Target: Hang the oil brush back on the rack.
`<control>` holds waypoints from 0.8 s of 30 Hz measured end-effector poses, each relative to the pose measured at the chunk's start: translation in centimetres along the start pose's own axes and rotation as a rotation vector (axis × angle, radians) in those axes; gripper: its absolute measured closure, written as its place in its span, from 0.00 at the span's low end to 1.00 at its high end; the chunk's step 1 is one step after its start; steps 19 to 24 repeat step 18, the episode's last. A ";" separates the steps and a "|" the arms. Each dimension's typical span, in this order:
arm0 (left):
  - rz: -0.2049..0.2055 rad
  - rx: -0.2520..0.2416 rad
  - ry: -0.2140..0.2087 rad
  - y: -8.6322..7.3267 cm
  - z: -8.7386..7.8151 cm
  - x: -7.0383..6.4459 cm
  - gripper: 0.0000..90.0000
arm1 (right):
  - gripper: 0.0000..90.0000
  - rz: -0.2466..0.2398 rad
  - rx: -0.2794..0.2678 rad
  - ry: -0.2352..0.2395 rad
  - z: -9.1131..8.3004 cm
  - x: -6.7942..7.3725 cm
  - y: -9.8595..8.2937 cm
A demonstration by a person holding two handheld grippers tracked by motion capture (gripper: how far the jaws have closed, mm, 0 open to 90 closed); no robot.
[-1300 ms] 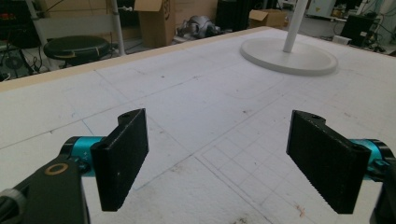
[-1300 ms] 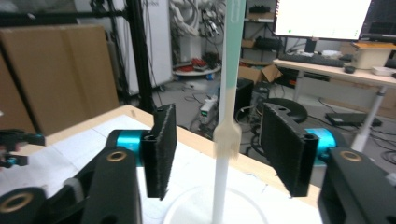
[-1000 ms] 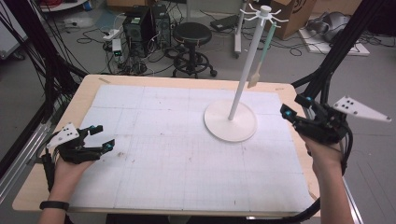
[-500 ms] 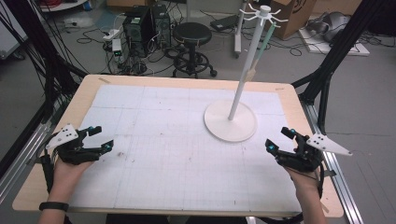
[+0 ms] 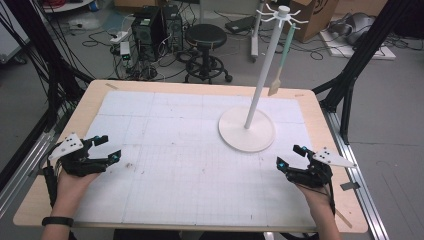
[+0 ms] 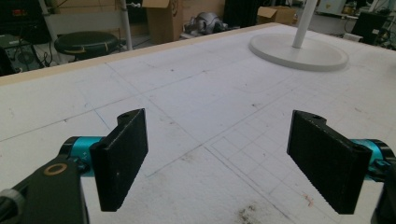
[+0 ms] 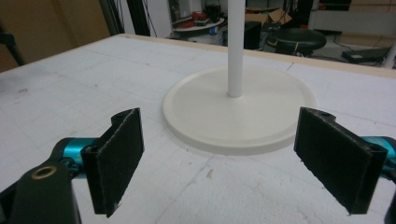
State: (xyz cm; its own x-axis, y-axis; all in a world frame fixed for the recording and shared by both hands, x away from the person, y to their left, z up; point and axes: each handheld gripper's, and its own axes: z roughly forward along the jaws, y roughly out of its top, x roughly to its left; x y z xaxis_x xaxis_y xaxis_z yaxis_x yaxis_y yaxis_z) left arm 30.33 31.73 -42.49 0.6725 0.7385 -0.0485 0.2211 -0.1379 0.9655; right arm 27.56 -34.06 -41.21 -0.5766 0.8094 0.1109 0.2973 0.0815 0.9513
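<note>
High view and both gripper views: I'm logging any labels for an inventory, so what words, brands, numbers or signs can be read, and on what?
No text can be read.
Cardboard box behind the table: a dark mark on its side, too blurred to read.
White mat: ruled grid lines, no numbers.
White stand, left gripper and right gripper: no lettering visible.

white stand [image 5: 247, 129] | upright, table's right-rear | spatula [image 5: 279, 65] hanging from hook
</note>
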 end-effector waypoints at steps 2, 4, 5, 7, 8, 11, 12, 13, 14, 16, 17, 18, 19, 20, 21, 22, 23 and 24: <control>0.000 0.000 0.000 0.0 0.0 0.0 0.23 | 0.16 0.000 0.005 -0.003 0.0 -0.1 -0.2; 0.002 0.000 0.001 0.0 0.0 0.0 0.23 | 0.16 0.003 0.011 -0.005 0.1 -0.2 -0.3; 0.001 -0.001 0.000 0.0 0.0 0.0 0.23 | 0.16 0.005 0.013 -0.006 0.1 -0.2 -0.4; 0.002 0.000 0.000 0.0 0.0 0.0 0.23 | 0.16 0.010 0.017 -0.010 0.1 -0.2 -0.5; 0.000 -0.001 0.000 0.0 0.0 0.0 0.23 | 0.16 0.008 0.020 -0.009 0.2 -0.2 -0.5; 0.002 -0.001 0.001 0.0 0.0 0.0 0.23 | 0.16 0.004 0.022 -0.008 0.3 -0.3 -0.7; 0.002 0.000 0.001 0.0 0.0 0.0 0.23 | 0.16 0.008 0.023 -0.007 0.3 -0.3 -0.7; 0.002 0.000 0.001 0.0 0.0 0.0 0.23 | 0.16 0.009 0.027 -0.006 0.3 -0.3 -0.7; 0.000 0.000 0.001 0.0 0.0 0.0 0.23 | 0.16 0.009 0.027 -0.007 0.4 -0.3 -0.8; 0.001 0.001 0.002 0.0 0.0 0.0 0.23 | 0.16 0.007 0.026 -0.005 0.4 -0.4 -0.8; 0.000 0.001 0.002 0.0 0.0 0.0 0.23 | 0.16 0.006 0.028 -0.005 0.4 -0.3 -0.8; 0.000 0.001 0.002 0.0 0.0 0.0 0.23 | 0.16 0.006 0.028 -0.005 0.4 -0.3 -0.8; 0.000 0.001 0.002 0.0 0.0 0.0 0.23 | 0.16 0.006 0.028 -0.005 0.4 -0.3 -0.8; 0.000 0.001 0.002 0.0 0.0 0.0 0.23 | 0.16 0.006 0.028 -0.005 0.4 -0.3 -0.8; 0.000 0.001 0.002 0.0 0.0 0.0 0.23 | 0.16 0.006 0.028 -0.005 0.4 -0.3 -0.8; 0.000 0.001 0.002 0.0 0.0 0.0 0.23 | 0.16 0.006 0.028 -0.005 0.4 -0.3 -0.8; 0.000 0.001 0.002 0.0 0.0 0.0 0.23 | 0.16 0.006 0.028 -0.005 0.4 -0.3 -0.8; 0.000 0.001 0.002 0.0 0.0 0.0 0.23 | 0.16 0.006 0.028 -0.005 0.4 -0.3 -0.8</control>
